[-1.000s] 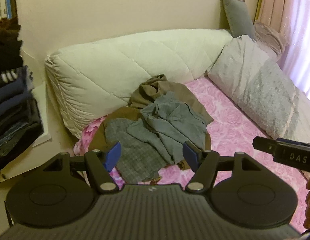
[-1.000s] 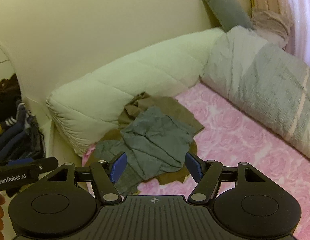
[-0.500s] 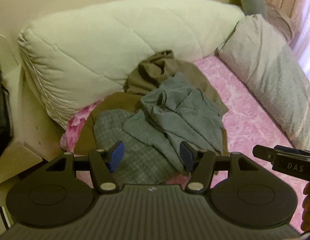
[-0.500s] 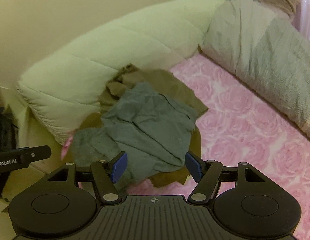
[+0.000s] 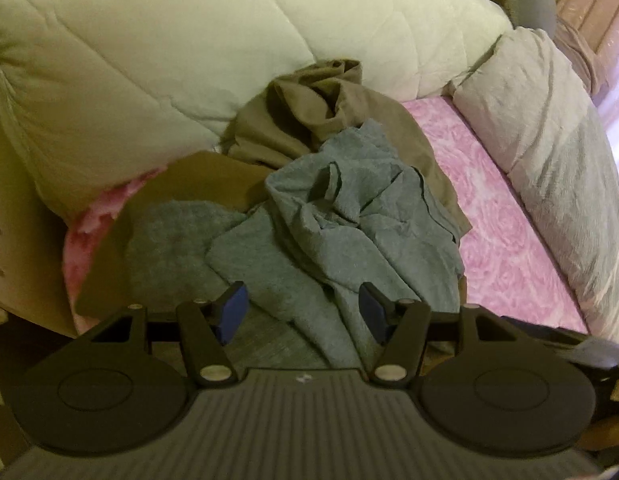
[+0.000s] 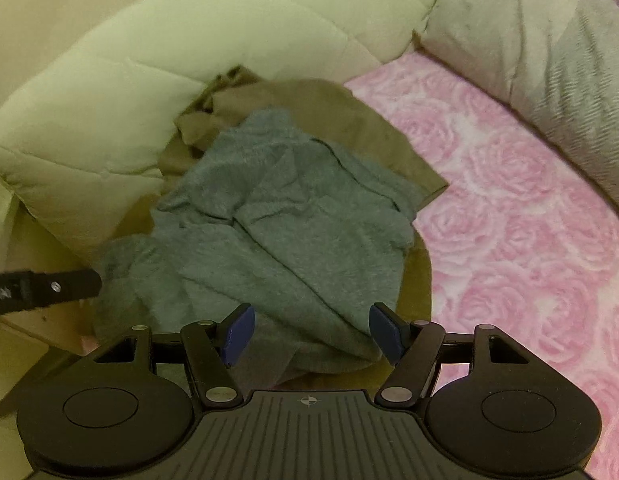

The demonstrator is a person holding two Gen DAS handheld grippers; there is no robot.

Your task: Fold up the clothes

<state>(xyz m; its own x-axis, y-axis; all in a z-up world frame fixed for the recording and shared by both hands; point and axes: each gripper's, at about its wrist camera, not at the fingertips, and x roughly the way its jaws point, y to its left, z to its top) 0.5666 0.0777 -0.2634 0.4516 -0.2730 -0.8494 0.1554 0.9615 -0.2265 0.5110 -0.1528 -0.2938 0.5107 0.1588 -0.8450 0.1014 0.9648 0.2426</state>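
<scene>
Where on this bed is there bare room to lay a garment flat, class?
Free: the pink sheet between the clothes pile and the grey pillow. Crowded: the corner by the white quilt, where grey and brown clothes overlap up to the bed's edge.

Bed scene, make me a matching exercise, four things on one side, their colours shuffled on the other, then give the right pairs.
Things:
1. crumpled top garment
2. garment underneath
3. bedsheet
4. quilted duvet

Colours:
A. pink with a rose pattern
B. pale cream
C. grey-blue
D. olive brown

Pairs: 1-C, 2-D, 3-A, 4-B
</scene>
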